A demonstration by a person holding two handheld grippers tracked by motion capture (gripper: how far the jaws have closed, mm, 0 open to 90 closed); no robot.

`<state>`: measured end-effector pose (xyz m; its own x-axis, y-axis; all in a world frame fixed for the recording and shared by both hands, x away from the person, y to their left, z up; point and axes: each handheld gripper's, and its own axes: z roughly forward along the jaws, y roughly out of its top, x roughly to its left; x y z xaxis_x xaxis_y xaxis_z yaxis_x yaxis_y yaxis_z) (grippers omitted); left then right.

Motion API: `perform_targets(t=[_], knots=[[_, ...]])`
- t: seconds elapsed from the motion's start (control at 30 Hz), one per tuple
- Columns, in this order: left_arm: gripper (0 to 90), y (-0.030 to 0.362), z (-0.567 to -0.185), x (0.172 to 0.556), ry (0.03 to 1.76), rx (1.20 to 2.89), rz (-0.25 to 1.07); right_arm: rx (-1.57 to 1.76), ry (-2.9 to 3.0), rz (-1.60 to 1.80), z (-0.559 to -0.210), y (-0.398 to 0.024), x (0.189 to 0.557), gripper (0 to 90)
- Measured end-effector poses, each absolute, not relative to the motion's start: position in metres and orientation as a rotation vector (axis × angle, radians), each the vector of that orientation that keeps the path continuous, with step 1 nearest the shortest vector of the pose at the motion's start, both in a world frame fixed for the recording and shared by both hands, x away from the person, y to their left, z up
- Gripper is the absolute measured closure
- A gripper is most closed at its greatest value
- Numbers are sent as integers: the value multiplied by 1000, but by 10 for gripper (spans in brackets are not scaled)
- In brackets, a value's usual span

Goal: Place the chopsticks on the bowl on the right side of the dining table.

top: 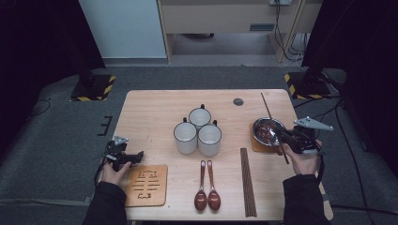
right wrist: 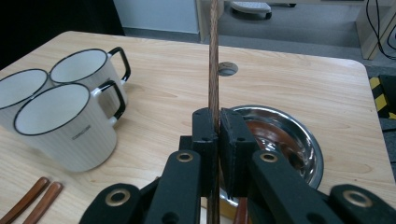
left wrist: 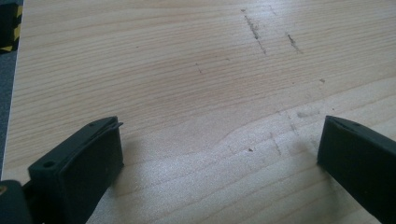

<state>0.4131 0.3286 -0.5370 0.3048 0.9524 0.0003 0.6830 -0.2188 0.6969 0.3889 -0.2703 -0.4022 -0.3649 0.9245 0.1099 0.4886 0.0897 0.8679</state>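
Note:
My right gripper [top: 278,136] [right wrist: 218,126] hovers over the near right part of the table, shut on a single brown chopstick [top: 267,107] [right wrist: 214,56]. The stick runs from behind the jaws out past a steel bowl [top: 261,124] [right wrist: 299,135] toward the far edge. That bowl rests on a wooden coaster [top: 256,146], with something reddish-brown inside that I cannot make out. At the table's left edge my left gripper [top: 136,157] [left wrist: 219,154] is open, its jaws wide apart over bare wood with nothing between them.
Three white mugs [top: 199,131] [right wrist: 65,112] cluster at the table's middle. Two brown spoons [top: 207,187] [right wrist: 32,200] lie near the front edge, with a bundle of chopsticks [top: 248,183] to their right. A carved wooden trivet [top: 146,185] lies front left.

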Motion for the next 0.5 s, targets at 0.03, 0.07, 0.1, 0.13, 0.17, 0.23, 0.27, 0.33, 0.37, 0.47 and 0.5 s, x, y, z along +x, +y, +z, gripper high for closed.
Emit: perform_targets(t=[0.03,0.07,0.1,0.13,0.17,0.23,0.27,0.33,0.37,0.47,0.5], knots=[[0,329,-537,413,1447,1983,588,1388,1900,1210,-403,-272,391,853],[0,329,-537,413,1447,1983,588,1391,1898,1208,-403,-273,393,853],[0,329,-537,413,1447,1983,588,1396,1895,1209,-404,-274,396,853],[0,329,-537,413,1447,1983,588,1397,1894,1205,-405,-275,397,853],[0,329,-537,413,1447,1983,588,1399,1894,1204,-405,-276,399,853],[0,329,-537,413,1447,1983,588,1403,1883,1205,-406,-280,401,853],[0,329,-537,413,1447,1983,588,1412,1877,1207,-405,-282,403,853],[0,329,-537,413,1447,1983,588,1414,1869,1214,-405,-285,405,853],[0,329,-537,413,1447,1983,588,1415,1866,1210,-405,-286,406,853],[0,329,-537,413,1447,1983,588,1426,1861,1210,-405,-288,409,853],[0,329,-537,413,1447,1983,588,1424,1859,1211,-406,-289,411,853]])
